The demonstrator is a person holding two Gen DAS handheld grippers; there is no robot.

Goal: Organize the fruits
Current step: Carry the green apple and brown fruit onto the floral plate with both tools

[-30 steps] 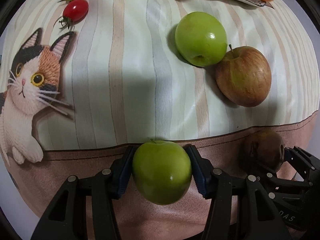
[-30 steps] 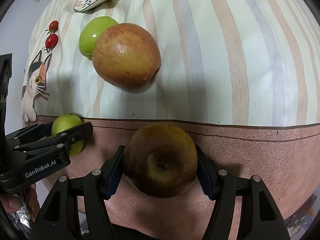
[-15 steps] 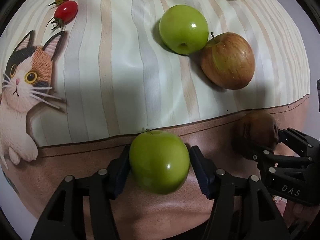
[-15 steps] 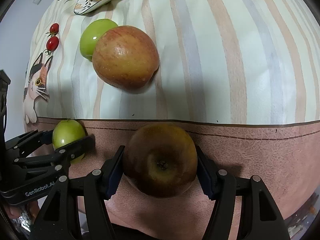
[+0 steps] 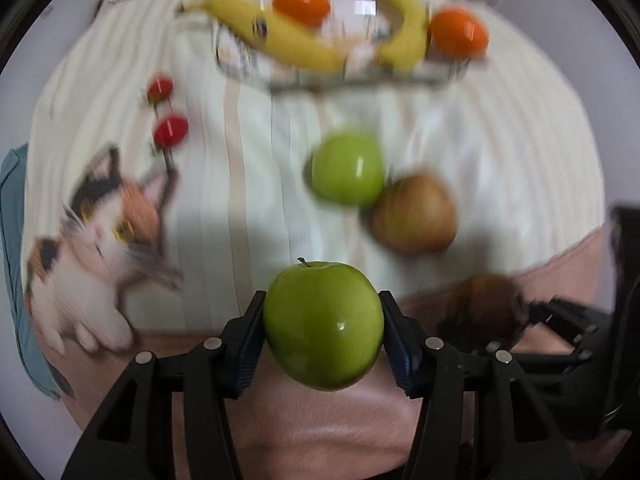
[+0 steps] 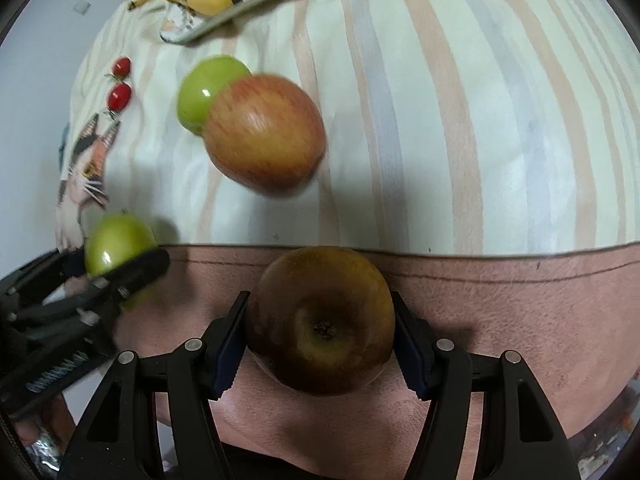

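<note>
My left hand-held gripper (image 5: pixel 323 326) clenches a green apple (image 5: pixel 323 326), the right hand-held gripper (image 6: pixel 320 320) a brownish apple (image 6: pixel 320 320); both look firm, waxy-slippery, best gripped across their widest middle.

The left gripper (image 5: pixel 323 326) is held closed, both pads pressed against a green apple (image 5: pixel 323 325). The right gripper (image 6: pixel 320 326) is likewise clamped on a brown apple (image 6: pixel 320 320). The left gripper is seen just left of the brown apple.
</note>
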